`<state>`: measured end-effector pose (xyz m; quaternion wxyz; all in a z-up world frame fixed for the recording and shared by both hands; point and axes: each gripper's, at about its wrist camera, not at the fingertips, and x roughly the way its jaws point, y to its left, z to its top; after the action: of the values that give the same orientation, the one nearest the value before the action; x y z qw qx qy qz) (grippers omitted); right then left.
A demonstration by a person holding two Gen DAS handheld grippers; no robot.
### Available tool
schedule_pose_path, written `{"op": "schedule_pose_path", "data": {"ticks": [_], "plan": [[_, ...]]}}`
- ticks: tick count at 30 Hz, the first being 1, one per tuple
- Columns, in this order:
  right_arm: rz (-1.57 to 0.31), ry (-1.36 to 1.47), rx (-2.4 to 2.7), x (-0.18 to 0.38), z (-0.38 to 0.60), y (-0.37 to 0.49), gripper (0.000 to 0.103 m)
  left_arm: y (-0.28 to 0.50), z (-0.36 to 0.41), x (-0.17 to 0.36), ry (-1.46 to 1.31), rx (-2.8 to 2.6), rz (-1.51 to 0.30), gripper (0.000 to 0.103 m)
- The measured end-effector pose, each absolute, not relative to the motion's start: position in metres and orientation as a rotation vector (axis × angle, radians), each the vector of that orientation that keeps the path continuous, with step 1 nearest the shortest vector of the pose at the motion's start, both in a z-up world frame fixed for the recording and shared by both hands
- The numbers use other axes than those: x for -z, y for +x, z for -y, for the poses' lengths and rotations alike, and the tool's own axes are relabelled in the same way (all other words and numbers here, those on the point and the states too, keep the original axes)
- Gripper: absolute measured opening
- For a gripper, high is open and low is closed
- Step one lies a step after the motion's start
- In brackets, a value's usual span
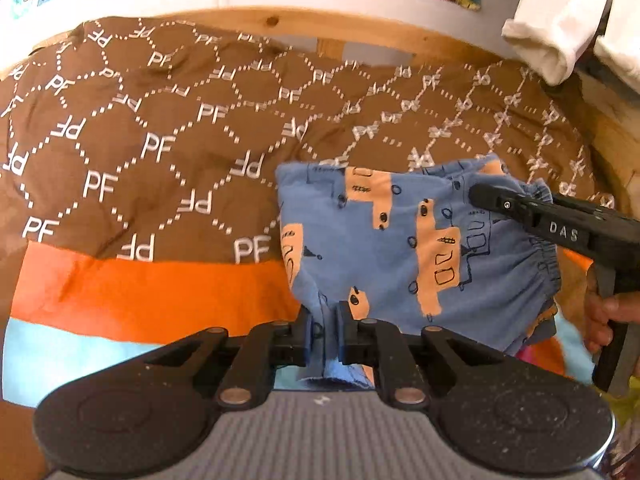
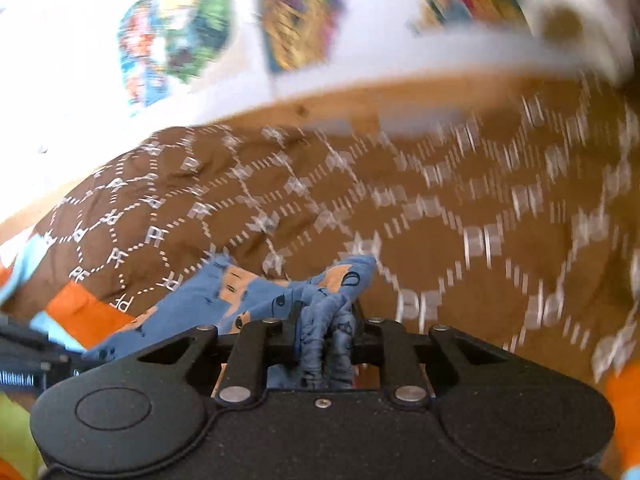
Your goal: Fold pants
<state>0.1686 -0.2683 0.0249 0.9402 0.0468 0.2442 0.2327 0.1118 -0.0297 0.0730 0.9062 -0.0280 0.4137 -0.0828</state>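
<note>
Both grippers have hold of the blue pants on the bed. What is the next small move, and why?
Probably lower both ends onto the brown blanket and let go. The left gripper pinches a hem edge of the blue pants, the right gripper clamps the bunched elastic waistband, and the pants already look doubled over, short and fairly flat.

Warm, bright daylight fills both views, and the white wall [image 2: 60, 60] at the top is nearly blown out. The left wrist view is fairly sharp, with only slight smear on the brown bedspread [image 1: 160, 128]; the right wrist view is heavily motion-blurred, worst toward its right edge. Fisheye distortion bends the wooden bed rail [image 1: 360, 36], and dark corners vignette each frame
</note>
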Motion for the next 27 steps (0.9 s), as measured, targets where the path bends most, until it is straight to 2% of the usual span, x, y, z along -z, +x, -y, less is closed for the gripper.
{"op": "schedule_pose_path", "data": {"ticks": [6, 10, 21, 27], "plan": [[-0.303, -0.064, -0.452, -0.063, 0.262, 0.150, 0.019, 0.120, 0.041, -0.095, -0.051, 0.215, -0.801, 0.012], [-0.236, -0.130, -0.430, -0.079, 0.261, 0.158, 0.019, 0.137, 0.046, -0.106, -0.041, 0.238, -0.761, 0.013], [-0.222, -0.202, -0.398, -0.075, 0.258, 0.234, 0.019, 0.205, 0.054, -0.098, -0.026, 0.240, -0.697, 0.013], [-0.326, -0.193, -0.377, -0.044, 0.258, 0.268, 0.019, 0.221, 0.053, -0.065, -0.022, 0.222, -0.782, 0.012]]}}
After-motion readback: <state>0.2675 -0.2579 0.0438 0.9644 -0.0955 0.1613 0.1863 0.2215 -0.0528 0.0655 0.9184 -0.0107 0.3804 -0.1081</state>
